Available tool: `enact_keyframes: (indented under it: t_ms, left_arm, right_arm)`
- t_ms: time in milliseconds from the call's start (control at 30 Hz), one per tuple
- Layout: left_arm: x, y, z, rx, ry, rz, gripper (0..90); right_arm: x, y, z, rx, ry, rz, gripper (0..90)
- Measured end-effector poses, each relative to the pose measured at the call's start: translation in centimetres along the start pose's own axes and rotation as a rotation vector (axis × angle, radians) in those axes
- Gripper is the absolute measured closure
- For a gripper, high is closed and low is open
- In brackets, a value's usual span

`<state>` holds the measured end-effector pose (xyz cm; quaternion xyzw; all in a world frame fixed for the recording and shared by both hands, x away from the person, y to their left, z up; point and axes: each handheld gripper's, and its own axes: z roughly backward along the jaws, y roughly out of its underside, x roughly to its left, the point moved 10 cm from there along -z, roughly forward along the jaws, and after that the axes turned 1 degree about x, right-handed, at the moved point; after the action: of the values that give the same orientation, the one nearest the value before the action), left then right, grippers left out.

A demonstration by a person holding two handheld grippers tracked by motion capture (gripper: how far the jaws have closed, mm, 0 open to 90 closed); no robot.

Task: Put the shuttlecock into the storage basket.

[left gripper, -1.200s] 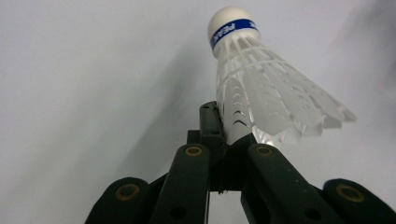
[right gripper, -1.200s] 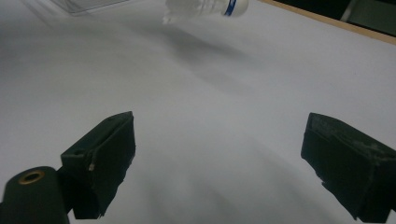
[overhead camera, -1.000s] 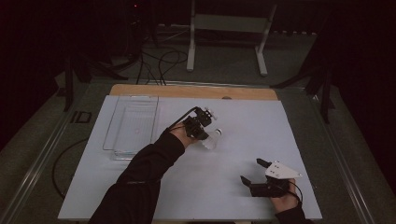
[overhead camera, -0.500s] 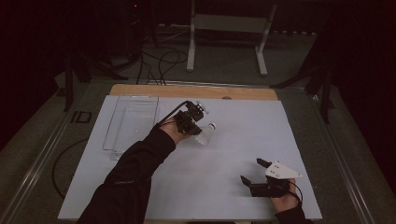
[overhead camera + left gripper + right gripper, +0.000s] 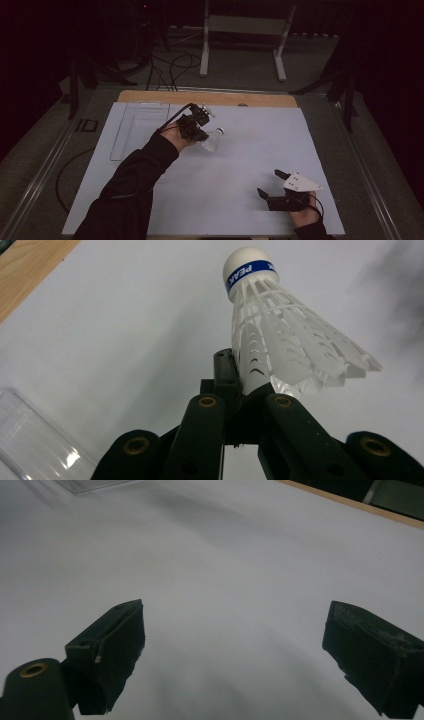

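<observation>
White sheeting covered the table (image 5: 240, 165) we worked at. Clear tray (image 5: 137, 127) at far left looked empty. Our left gripper (image 5: 243, 390) was clamped on the shuttlecock (image 5: 280, 335), lifted mid-table, so nothing placed yet. Right gripper (image 5: 272, 186) rested wide open, empty.

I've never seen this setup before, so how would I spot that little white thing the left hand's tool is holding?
Find the white table, then the left gripper beside the clear tray. Pinched in its jaws is a shuttlecock: a white plastic lattice skirt, and a rounded white tip with a blue band. Nothing else here is cone-shaped.
</observation>
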<state>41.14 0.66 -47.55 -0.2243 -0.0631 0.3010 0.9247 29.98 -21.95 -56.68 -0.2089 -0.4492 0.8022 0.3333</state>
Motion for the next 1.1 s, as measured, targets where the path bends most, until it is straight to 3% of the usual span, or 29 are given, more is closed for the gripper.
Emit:
enact_keyframes:
  t_ms: [567,1100]
  left_arm:
    - [1.8,1.2,2.7,-0.02,-0.036,0.04,90.0]
    - [5.3,4.0,5.8,-0.036,-0.097,0.11,90.0]
  right_arm:
    - [0.0,0.0,0.0,0.001,0.003,0.0,10.0]
    - [0.1,0.0,-0.1,0.006,0.005,0.004,10.0]
